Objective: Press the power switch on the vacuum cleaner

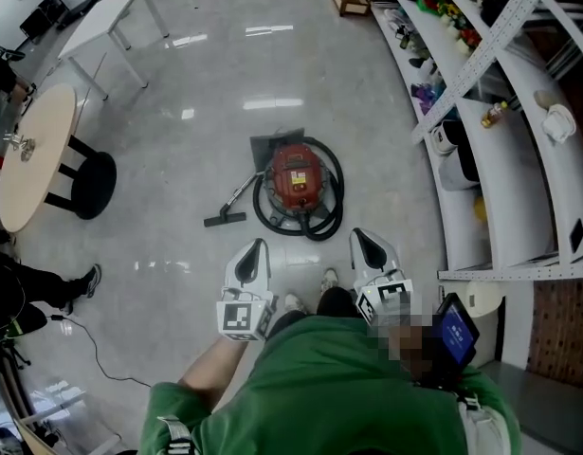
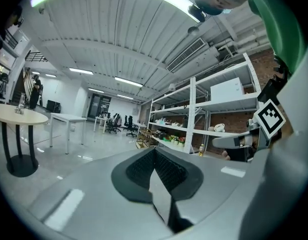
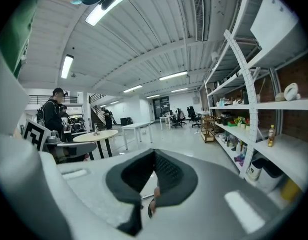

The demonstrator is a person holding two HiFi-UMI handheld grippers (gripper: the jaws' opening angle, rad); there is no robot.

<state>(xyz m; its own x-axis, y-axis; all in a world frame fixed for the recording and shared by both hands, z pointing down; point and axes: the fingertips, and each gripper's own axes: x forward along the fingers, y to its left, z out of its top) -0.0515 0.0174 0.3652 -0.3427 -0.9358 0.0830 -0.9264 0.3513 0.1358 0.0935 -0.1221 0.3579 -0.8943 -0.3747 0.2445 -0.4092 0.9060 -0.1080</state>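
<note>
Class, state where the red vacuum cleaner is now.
In the head view, the red vacuum cleaner stands mid-floor, ringed by its black hose, with the round table to its left and white shelving to its right.

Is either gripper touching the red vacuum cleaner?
No, the left gripper and right gripper are held clear of the vacuum cleaner on the floor.

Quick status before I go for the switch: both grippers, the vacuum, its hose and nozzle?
left gripper: shut, empty, short of the vacuum.
right gripper: shut, empty, short of the vacuum.
vacuum cleaner: upright on the floor, untouched; on or off cannot be told.
hose: coiled around the vacuum's body.
floor nozzle: lying on the floor beside the vacuum.
</note>
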